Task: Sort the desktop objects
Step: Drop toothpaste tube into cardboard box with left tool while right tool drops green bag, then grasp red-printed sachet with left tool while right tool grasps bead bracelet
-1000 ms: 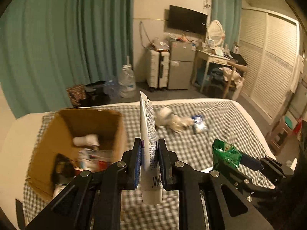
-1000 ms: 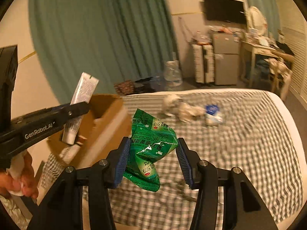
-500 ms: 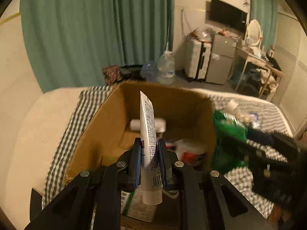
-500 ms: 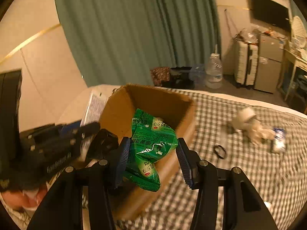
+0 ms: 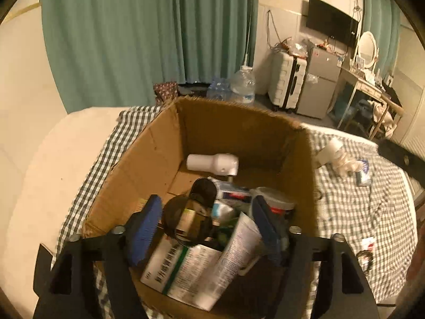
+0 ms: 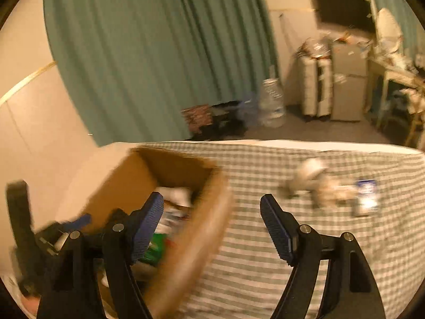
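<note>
My left gripper (image 5: 207, 214) is open over a brown cardboard box (image 5: 159, 156) on the checkered bed. A white tube (image 5: 233, 255) lies loose in the box below the jaws, on a white packet (image 5: 183, 268), beside a white bottle (image 5: 212, 162) and sunglasses (image 5: 191, 218). My right gripper (image 6: 211, 211) is open and empty over the box's right edge (image 6: 202, 228). A green snack bag (image 6: 156, 248) lies in the box below its left finger. The left gripper (image 6: 47, 236) shows at the far left of the right wrist view.
White crumpled items (image 5: 337, 154) and a small blue packet (image 5: 362, 171) lie on the checkered cloth (image 6: 292, 239) right of the box; they also show in the right wrist view (image 6: 313, 183). A small dark item (image 5: 366, 252) lies near the bed's right edge.
Both grippers have opened. The tube has dropped from my left gripper into the box, and the green bag from my right gripper into the box. The right gripper swings right.
</note>
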Available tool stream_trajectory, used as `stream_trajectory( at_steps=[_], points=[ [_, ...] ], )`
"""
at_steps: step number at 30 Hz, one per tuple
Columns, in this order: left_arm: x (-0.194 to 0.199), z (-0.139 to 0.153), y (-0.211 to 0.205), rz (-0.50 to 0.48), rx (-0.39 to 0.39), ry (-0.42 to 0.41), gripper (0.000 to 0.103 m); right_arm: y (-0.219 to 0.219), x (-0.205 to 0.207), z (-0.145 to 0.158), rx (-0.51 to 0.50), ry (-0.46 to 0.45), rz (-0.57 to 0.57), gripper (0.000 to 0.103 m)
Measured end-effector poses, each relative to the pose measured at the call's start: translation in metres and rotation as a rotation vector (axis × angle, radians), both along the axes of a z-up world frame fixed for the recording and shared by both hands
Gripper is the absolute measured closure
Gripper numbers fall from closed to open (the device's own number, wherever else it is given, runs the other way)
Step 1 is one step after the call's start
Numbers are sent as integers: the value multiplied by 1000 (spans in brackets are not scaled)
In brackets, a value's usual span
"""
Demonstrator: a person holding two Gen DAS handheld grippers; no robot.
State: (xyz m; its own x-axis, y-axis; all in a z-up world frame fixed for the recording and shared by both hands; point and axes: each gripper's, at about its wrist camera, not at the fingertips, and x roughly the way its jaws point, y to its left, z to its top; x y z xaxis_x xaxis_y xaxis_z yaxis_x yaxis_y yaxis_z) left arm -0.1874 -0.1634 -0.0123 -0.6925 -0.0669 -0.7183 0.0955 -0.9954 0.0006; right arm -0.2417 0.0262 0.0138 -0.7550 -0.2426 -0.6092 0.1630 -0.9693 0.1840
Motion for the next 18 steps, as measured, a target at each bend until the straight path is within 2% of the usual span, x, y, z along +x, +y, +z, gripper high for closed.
stream_trajectory(
  at_steps=[3,6,8,10,12,15,18],
  points=[
    [15,18,21,-6,31,53,12,40,24,9,26,-2,-77,28],
    [28,36,60,-52,73,79,3,77,54,17,52,4,-135,28],
    [35,40,83,-86,82,85,2,93,74,17,91,-4,-154,28],
    [47,36,113,-127,88,91,2,110,89,2,121,-52,-167,28],
    [54,26,139,-157,87,86,2,124,96,-21,96,-142,-158,28],
    [61,-3,176,-186,87,43,1,143,101,-70,66,-269,-193,28],
    [59,-36,197,-191,99,-20,1,158,97,-111,19,-374,-206,28]
  ],
)
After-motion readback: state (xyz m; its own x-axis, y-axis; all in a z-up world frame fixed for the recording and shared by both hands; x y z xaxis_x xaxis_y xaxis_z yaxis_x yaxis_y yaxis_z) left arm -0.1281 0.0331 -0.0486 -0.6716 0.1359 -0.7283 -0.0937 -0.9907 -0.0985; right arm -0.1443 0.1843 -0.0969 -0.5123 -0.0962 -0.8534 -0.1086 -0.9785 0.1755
